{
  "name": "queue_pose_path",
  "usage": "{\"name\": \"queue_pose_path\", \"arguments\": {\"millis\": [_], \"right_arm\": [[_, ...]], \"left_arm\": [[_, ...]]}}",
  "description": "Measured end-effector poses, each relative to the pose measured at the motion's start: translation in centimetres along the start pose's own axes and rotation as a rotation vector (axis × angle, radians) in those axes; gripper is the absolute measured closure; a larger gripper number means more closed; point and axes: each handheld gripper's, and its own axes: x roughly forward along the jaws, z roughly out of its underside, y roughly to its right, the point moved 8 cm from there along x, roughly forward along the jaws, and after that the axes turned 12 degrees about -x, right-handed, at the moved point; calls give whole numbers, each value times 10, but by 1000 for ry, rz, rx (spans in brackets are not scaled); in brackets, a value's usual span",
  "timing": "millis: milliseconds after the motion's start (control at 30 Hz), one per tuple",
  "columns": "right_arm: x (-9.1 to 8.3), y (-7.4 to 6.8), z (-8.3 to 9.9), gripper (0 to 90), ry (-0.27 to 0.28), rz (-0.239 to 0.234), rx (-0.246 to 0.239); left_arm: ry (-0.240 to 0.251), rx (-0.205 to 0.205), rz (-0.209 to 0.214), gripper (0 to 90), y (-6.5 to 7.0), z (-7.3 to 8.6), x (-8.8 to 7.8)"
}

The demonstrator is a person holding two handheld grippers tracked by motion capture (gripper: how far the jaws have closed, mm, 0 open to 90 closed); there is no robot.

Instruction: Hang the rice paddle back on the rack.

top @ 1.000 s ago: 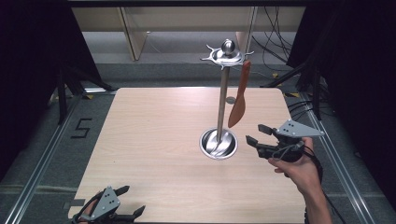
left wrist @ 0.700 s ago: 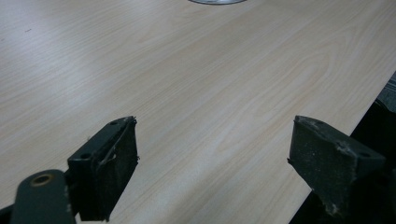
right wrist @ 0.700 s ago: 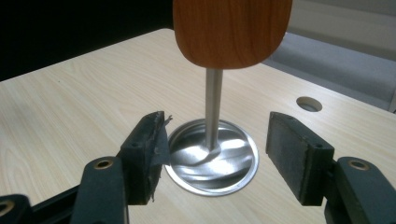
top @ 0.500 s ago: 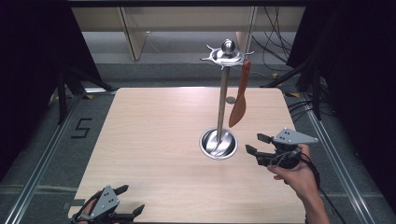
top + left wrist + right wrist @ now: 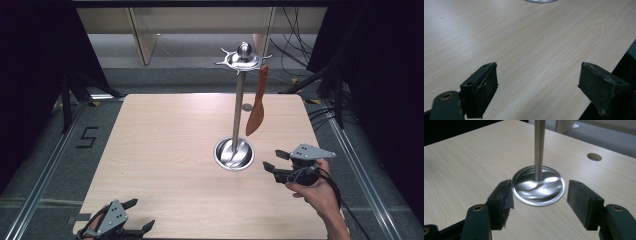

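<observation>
1. Table (image 5: pixel 165 150) of pale wood carries a steel utensil stand (image 5: pixel 239 107): a round dished base (image 5: pixel 233 154) right of centre, an upright pole, and a hooked crown at the top.
2. Hanging from a hook on the stand's right side is a brown wooden spatula (image 5: pixel 256 107), blade down, clear of the table and just beside the pole.
3. Right gripper (image 5: pixel 272 161), held in the person's hand (image 5: pixel 316 192) near the right edge, lies level and points left at the base. In the right gripper view its jaws stand wide apart and empty, bracketing the base rim (image 5: pixel 537 186) without touching it.
4. Left gripper (image 5: pixel 137 216) sits low at the near left corner, jaws spread, nothing between them; the left gripper view shows bare wood (image 5: pixel 529 50).
5. Step in hand, as I judge it: an approach to the stand. Next the right gripper would need either to rise to the spatula or to close on the base.
</observation>
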Motion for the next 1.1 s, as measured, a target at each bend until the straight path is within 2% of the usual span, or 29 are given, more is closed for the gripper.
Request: {"name": "queue_pose_path", "arguments": {"millis": [67,100,167,200,267,333,367,400,433,500,533,567,633,667,733,767,800,833,967,1033,1067,1100], "right_arm": [[-1,0,2,377,-4,-2,-8],[0,-1,3,377,-2,1,9],[1,-2,6,375,-7,2,8],[1,-2,6,375,-7,2,8],[2,-4,8,374,-11,-9,14],[3,-6,12,373,-31,-12,6],[3,-6,12,373,-31,-12,6],[3,-8,13,373,-27,-11,14],[3,-9,14,372,-37,-15,18],[4,-8,15,372,-31,-11,0],[4,-11,16,372,-39,-19,9],[4,-11,16,372,-39,-19,9],[4,-12,17,372,-45,-15,18],[4,-12,17,372,-46,-23,-4],[4,-16,18,371,-50,-22,17],[4,-17,19,371,-53,-27,10],[5,-17,18,371,-39,-24,0],[5,-16,19,371,-42,-25,-15],[7,-20,23,370,-51,-25,7],[9,-19,26,369,-56,-27,-24],[8,-21,28,368,-66,-35,-11],[9,-20,29,366,-66,-31,-20]], "left_arm": [[-6,2,2,148,0,0,-1],[-1,3,-6,148,-1,0,-1],[4,-42,0,148,1,1,-1],[4,-42,0,148,1,1,-1],[9,-38,3,148,2,0,0],[6,-7,2,148,1,-1,0],[-23,24,-8,148,-2,0,-1],[-4,11,0,148,-1,0,0],[-3,-27,-2,148,1,1,0],[-13,-19,0,148,0,1,-1],[3,-10,5,148,1,0,0],[-11,13,0,148,-1,0,-1],[-27,28,-10,148,-3,2,-2],[-23,-5,-15,148,-2,3,-1],[-17,-4,-4,148,-1,2,-1],[-14,16,-5,148,-2,1,-1],[-14,-17,-5,148,-1,2,-1],[-17,-20,-4,148,0,2,-1],[-6,-27,-4,148,0,2,0],[-14,-26,0,148,0,2,0],[-5,-27,-4,148,0,2,0],[-10,-21,-8,148,-1,2,0]]}}
